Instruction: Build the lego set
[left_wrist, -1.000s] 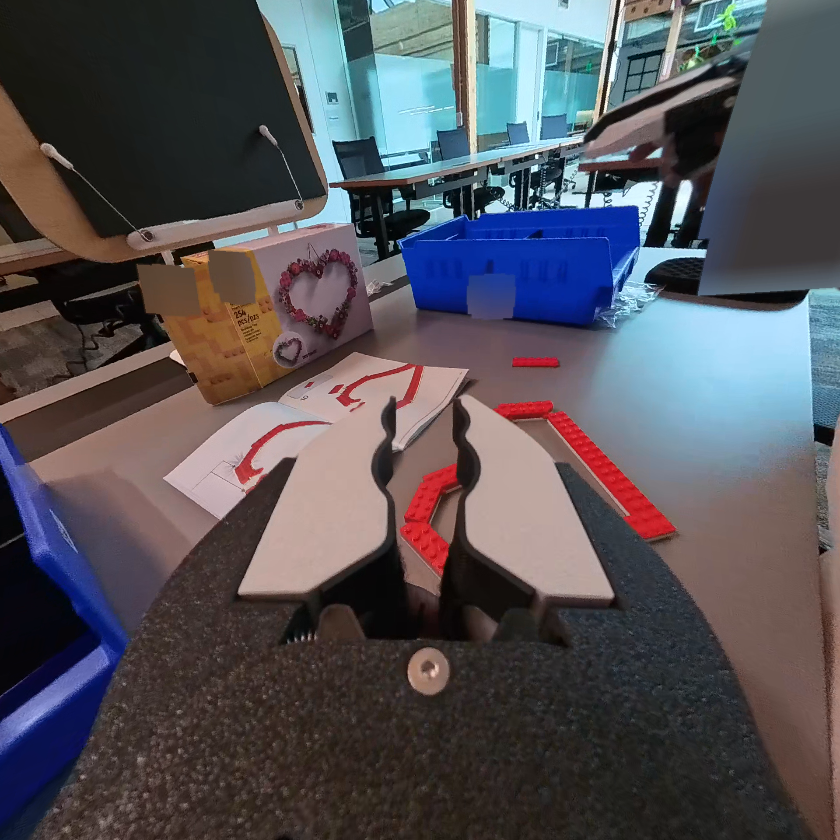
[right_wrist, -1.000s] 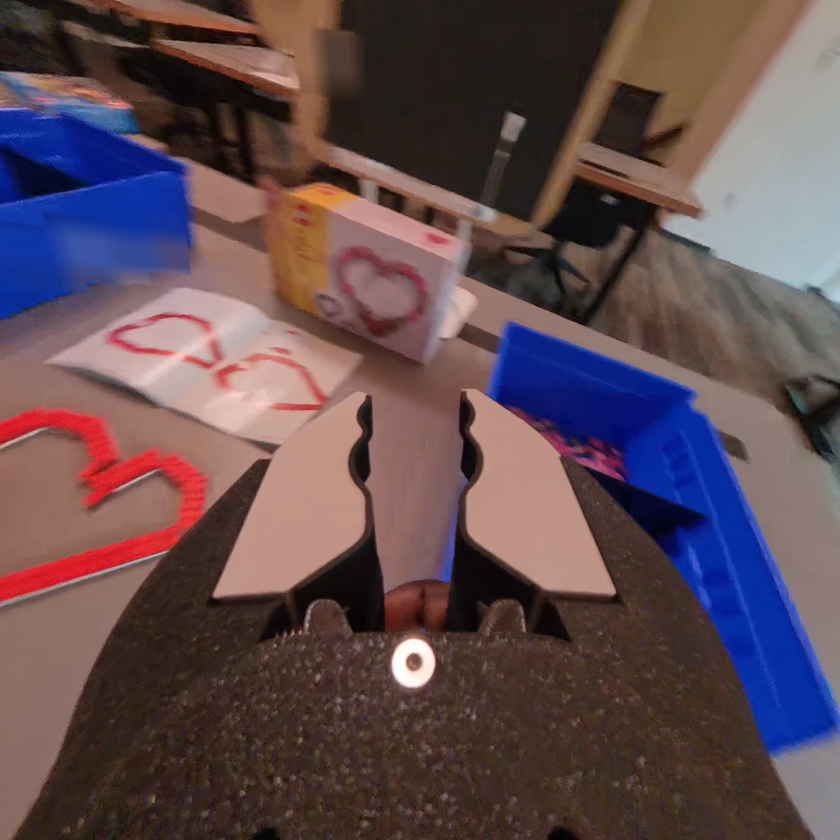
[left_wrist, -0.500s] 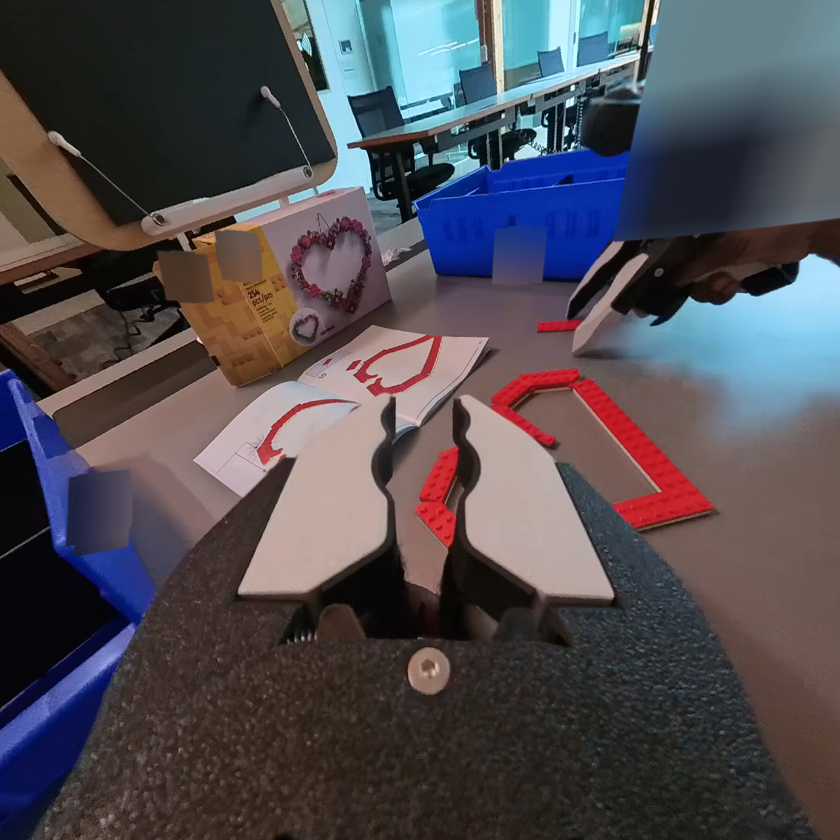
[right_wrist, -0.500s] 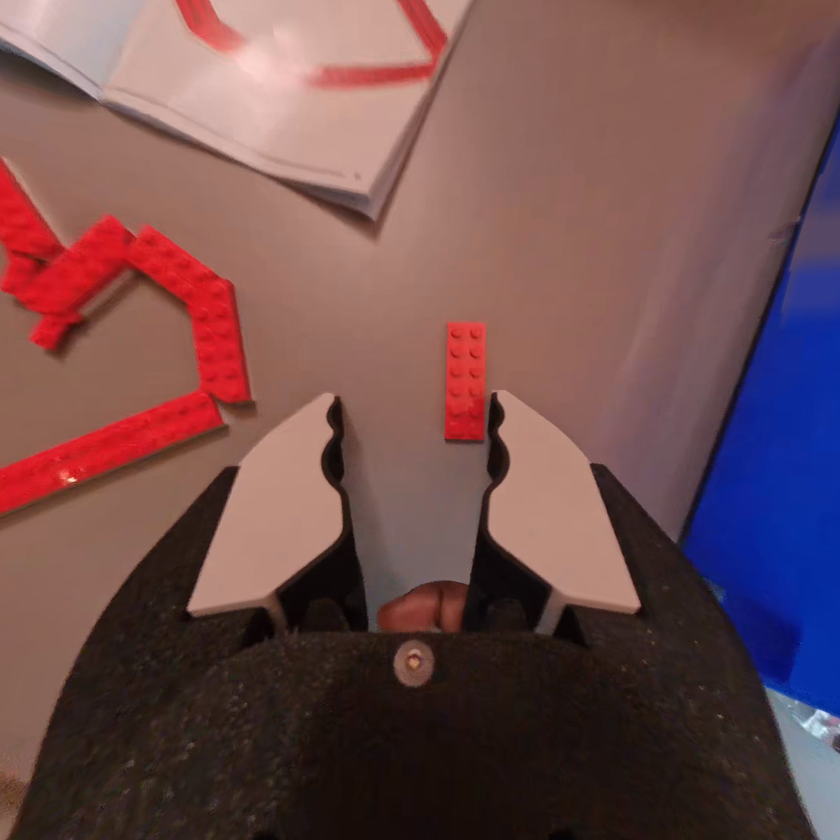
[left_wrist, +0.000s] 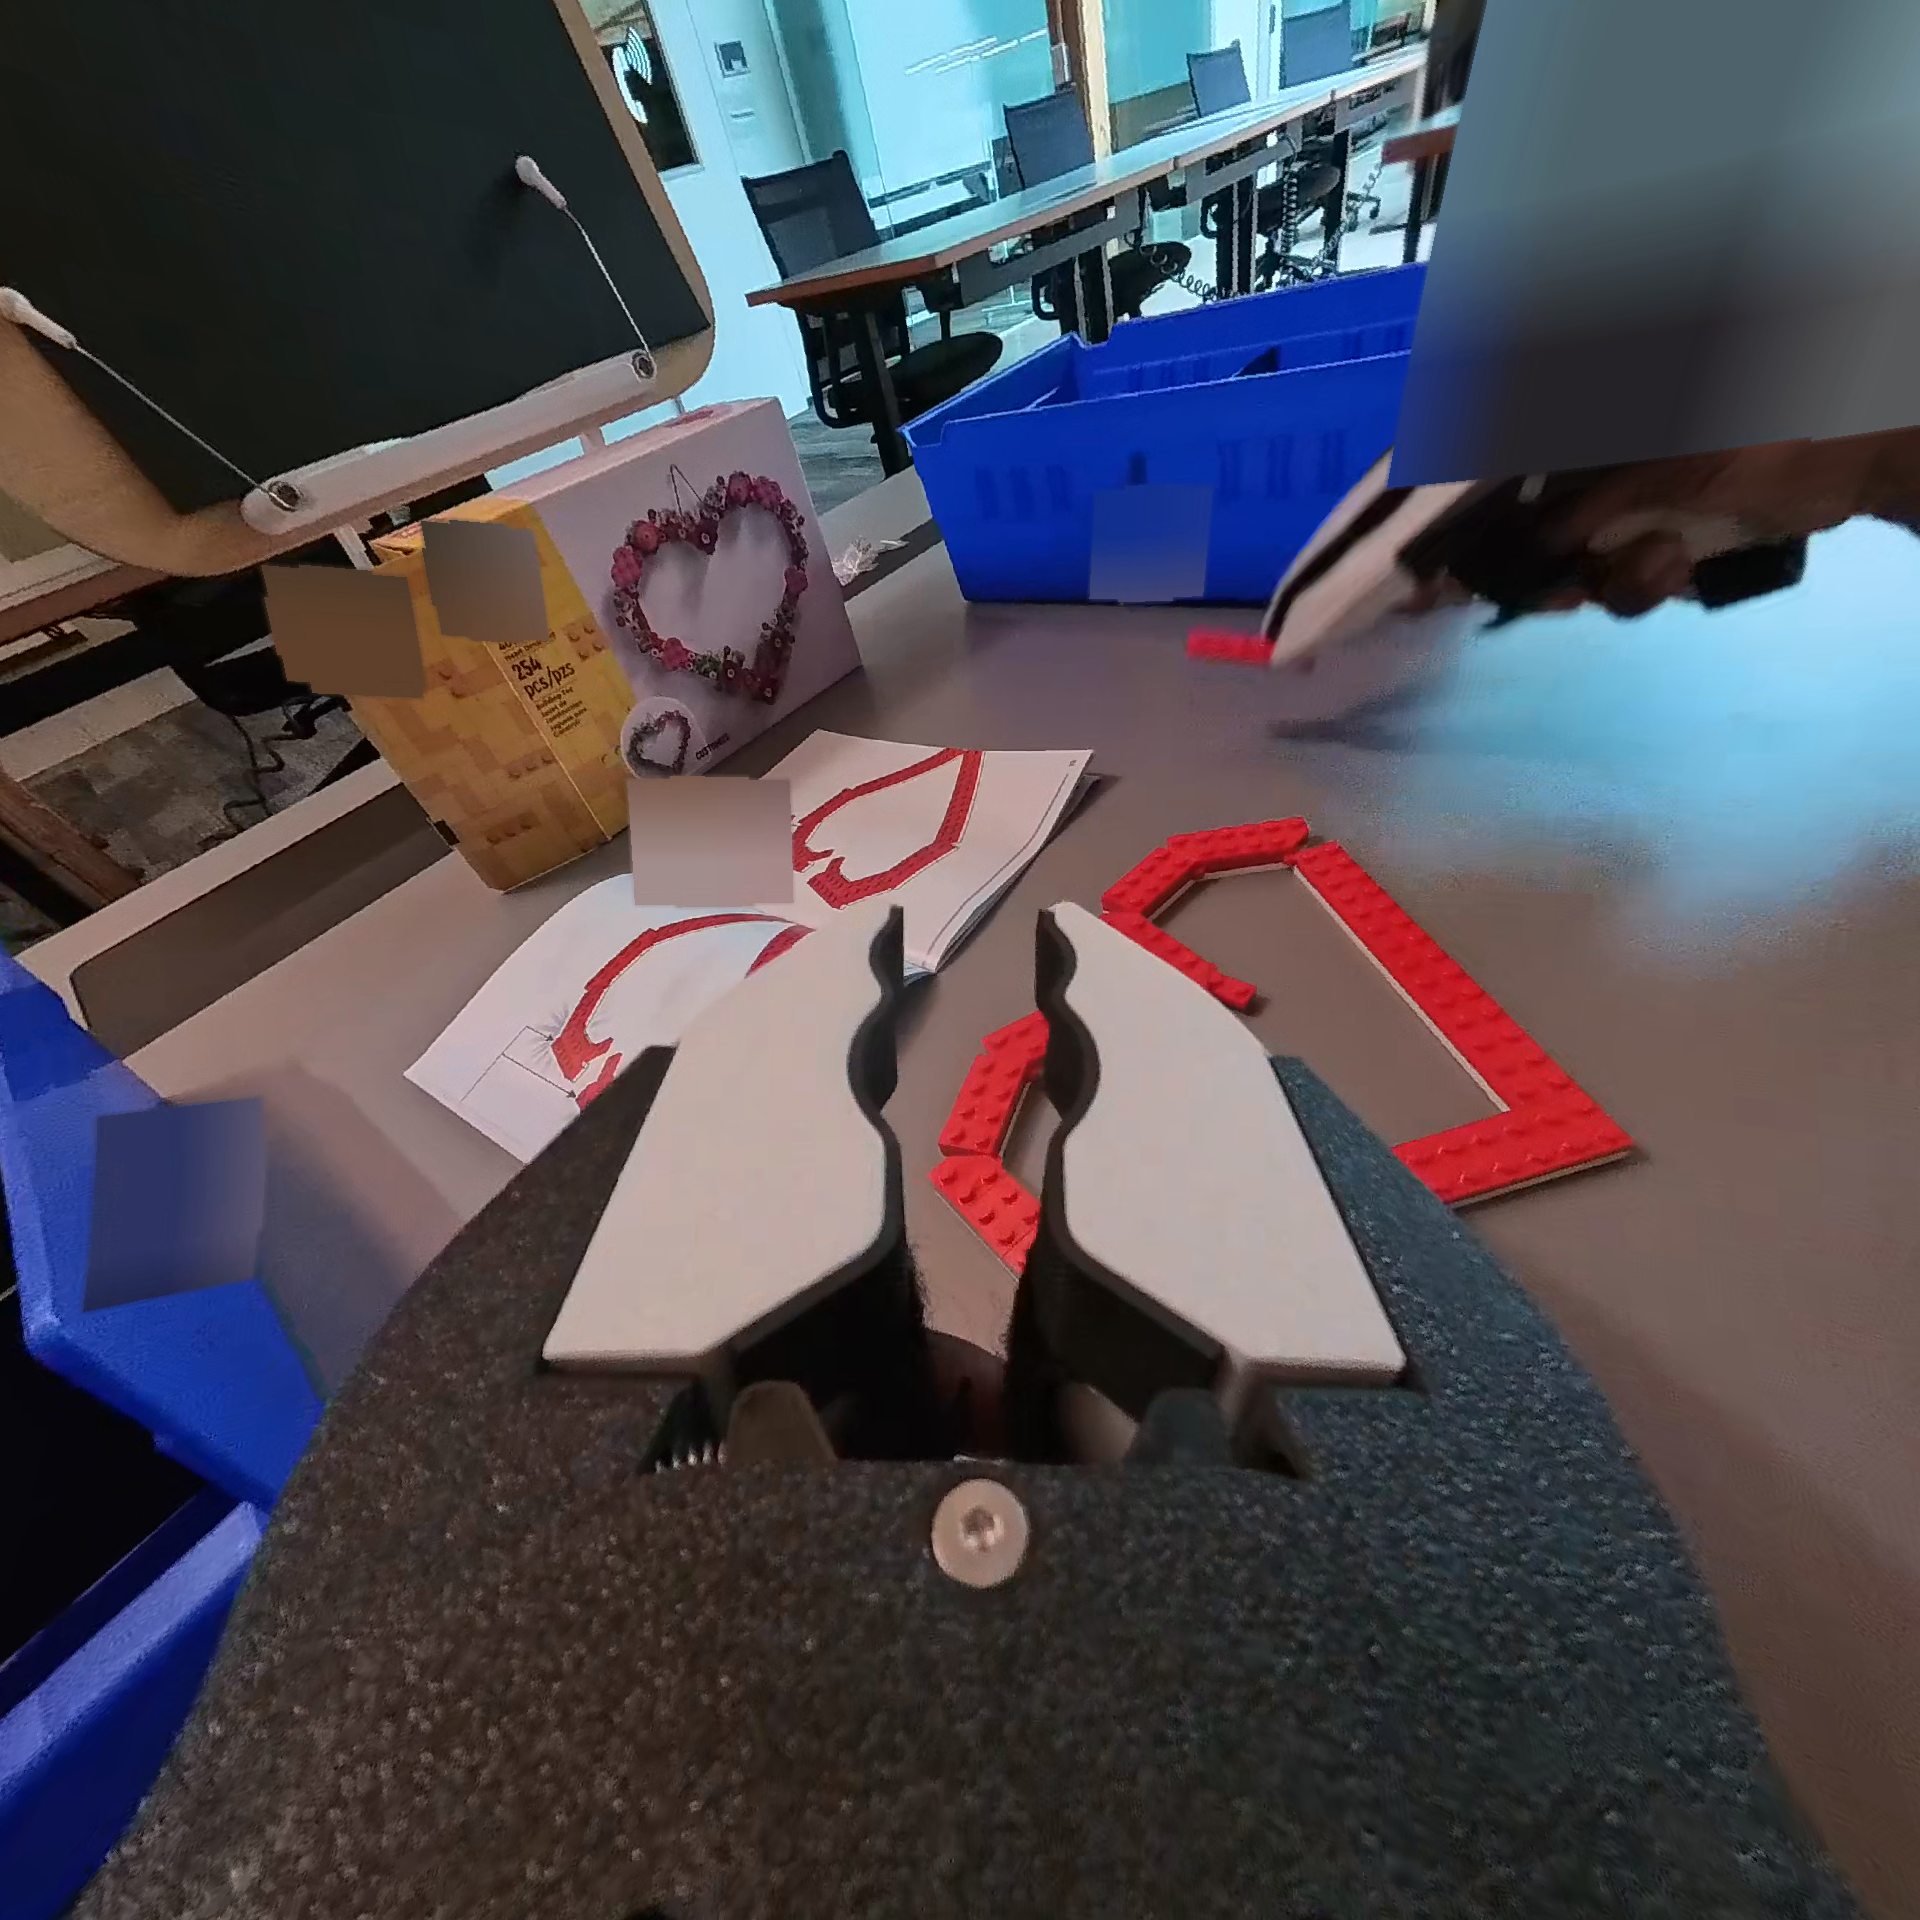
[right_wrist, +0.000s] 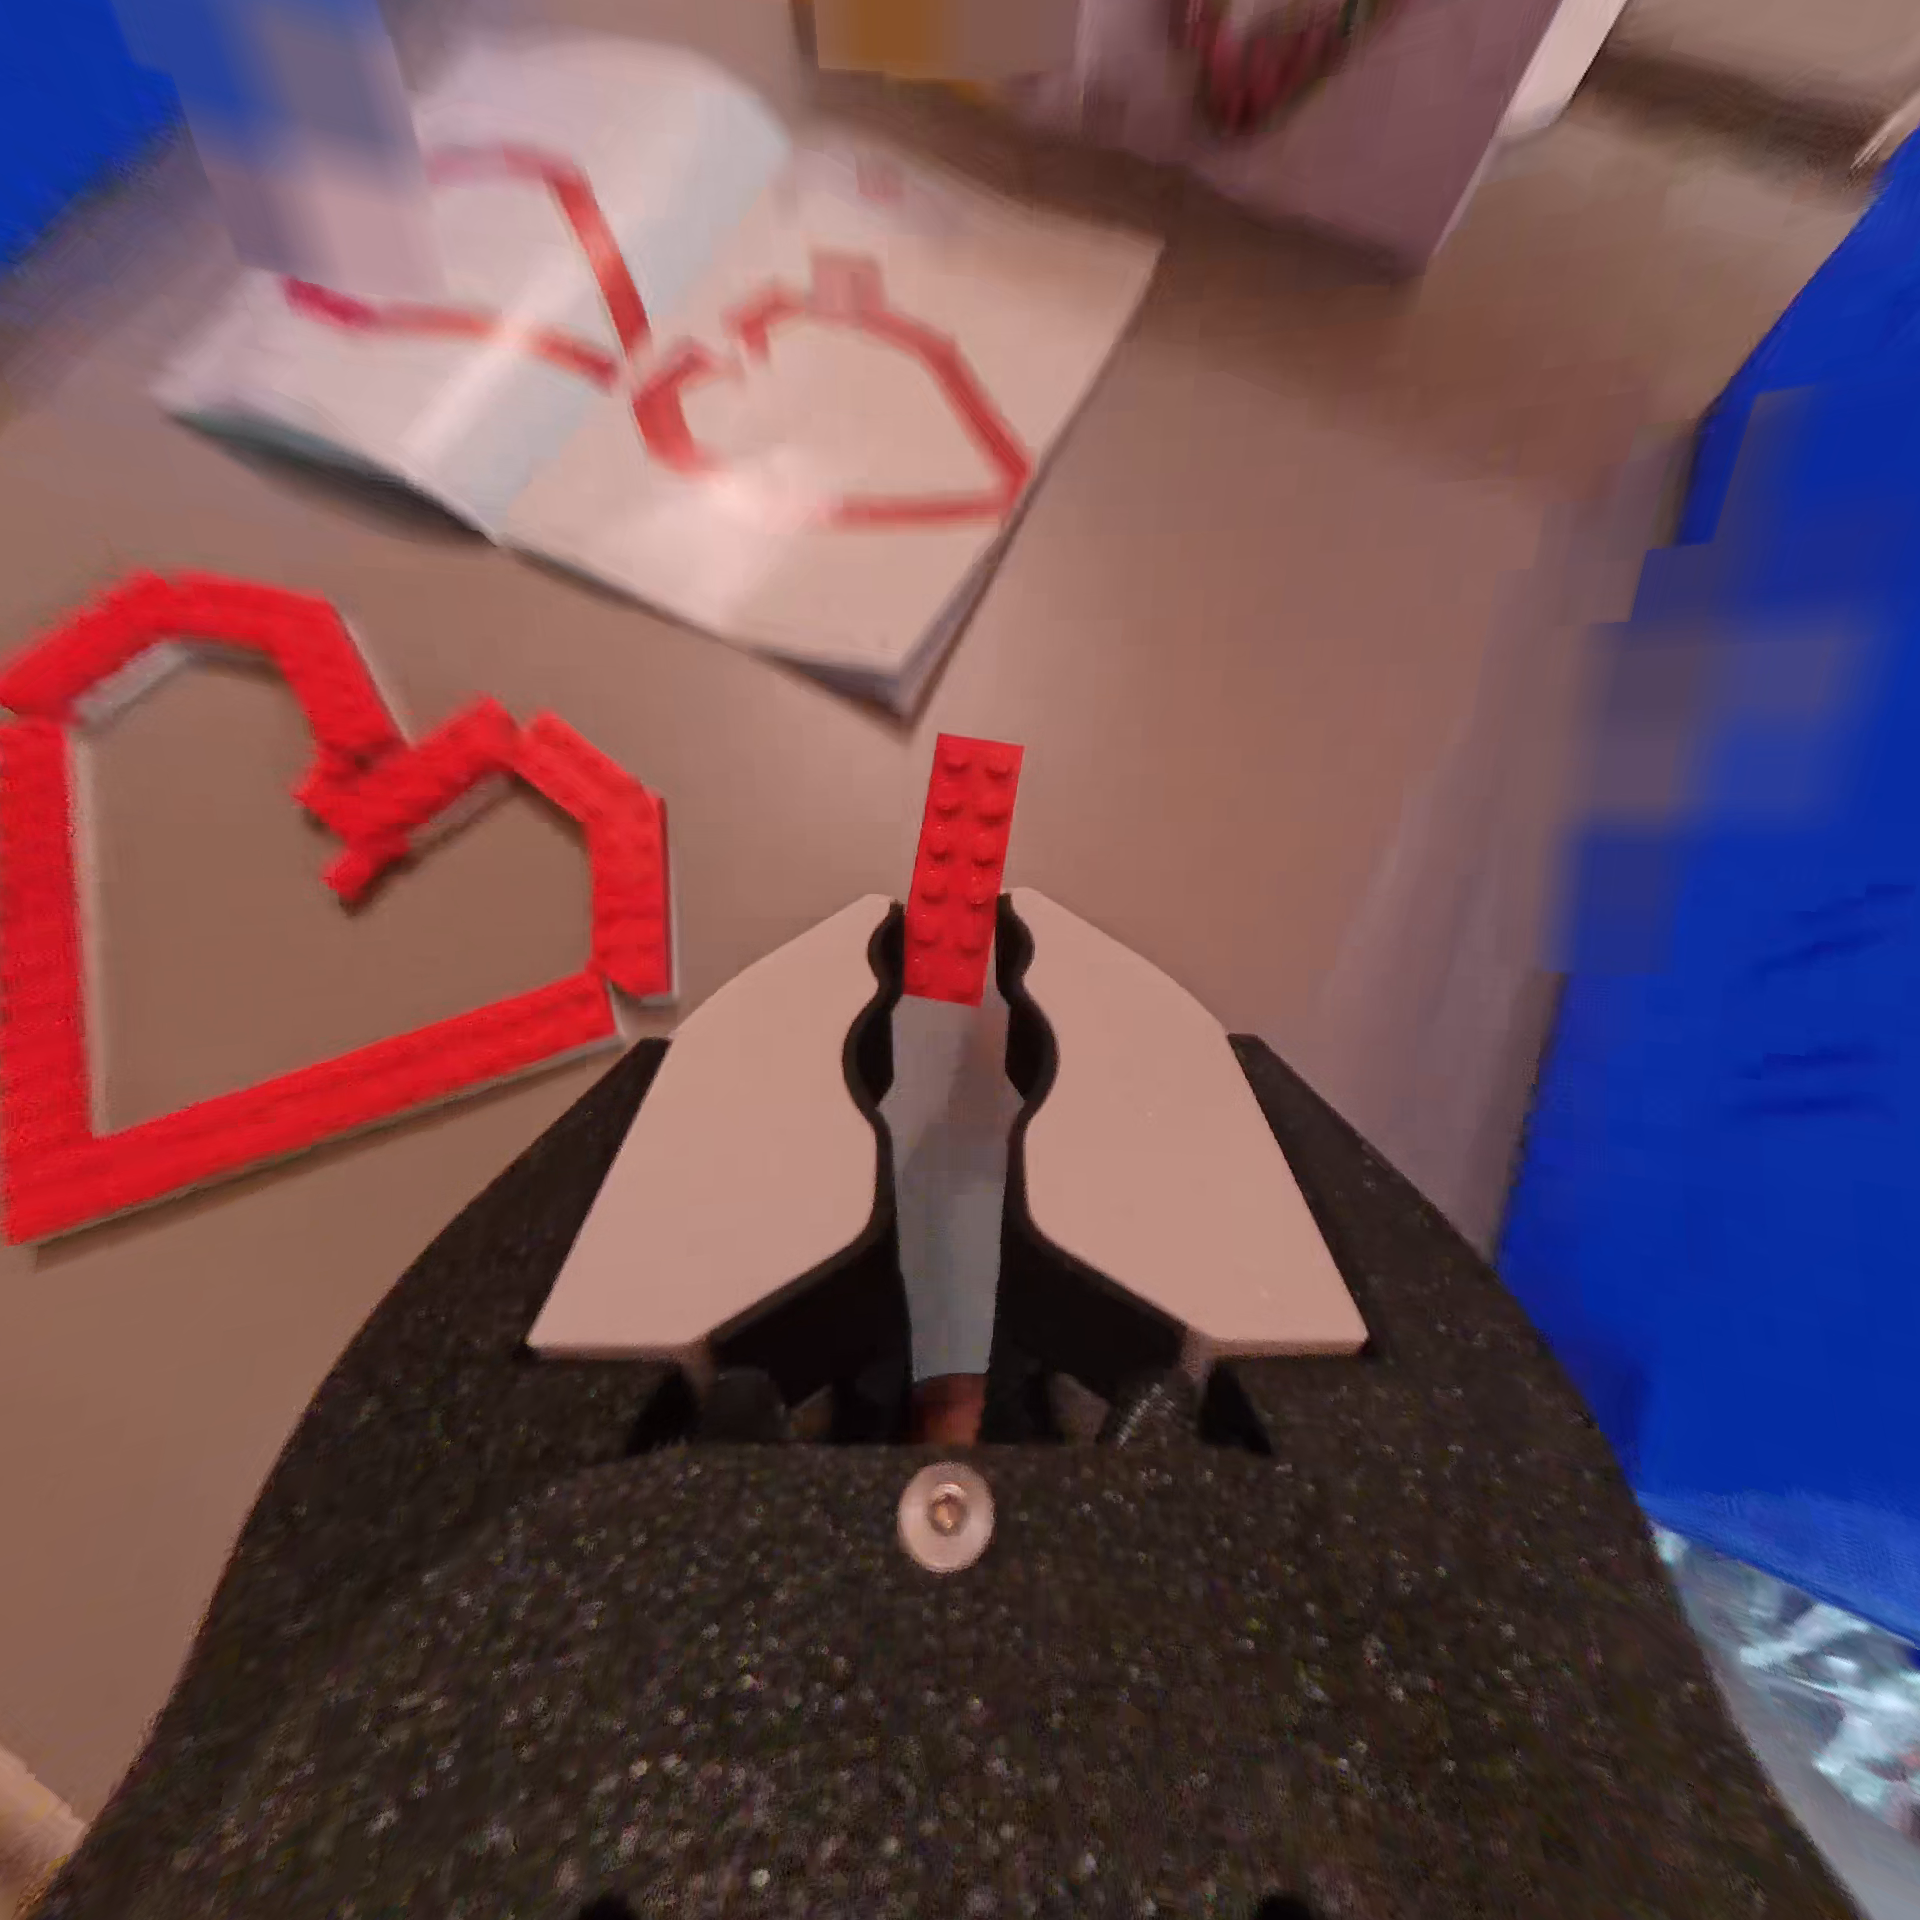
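A red heart-shaped frame of plates (left_wrist: 1434, 997) lies flat on the grey table just beyond my left gripper (left_wrist: 971, 935), which hovers over its left lobe with the jaws slightly apart and nothing between them. The frame also shows at the left of the right wrist view (right_wrist: 629, 894). My right gripper (right_wrist: 948, 914) is shut on a small red plate (right_wrist: 961, 862), gripped by its long sides at the fingertips. In the left wrist view the right gripper (left_wrist: 1340, 582) holds that plate (left_wrist: 1226, 646) low over the table near the far blue bin.
An open instruction booklet (left_wrist: 997, 831) (right_wrist: 790, 499) lies behind the frame, with the set's box (left_wrist: 675, 623) behind it. A blue bin (left_wrist: 1143, 457) stands at the back, and another (left_wrist: 125, 1351) at my near left. In the right wrist view a blue bin (right_wrist: 1714, 935) and a plastic bag (right_wrist: 1818, 1683) are at the right. The left gripper's tips are roughly 25 centimetres from the right gripper's.
My right gripper came down around the loose red plate and closed on it; it was open before. My left gripper has stayed over the frame with the same gap.
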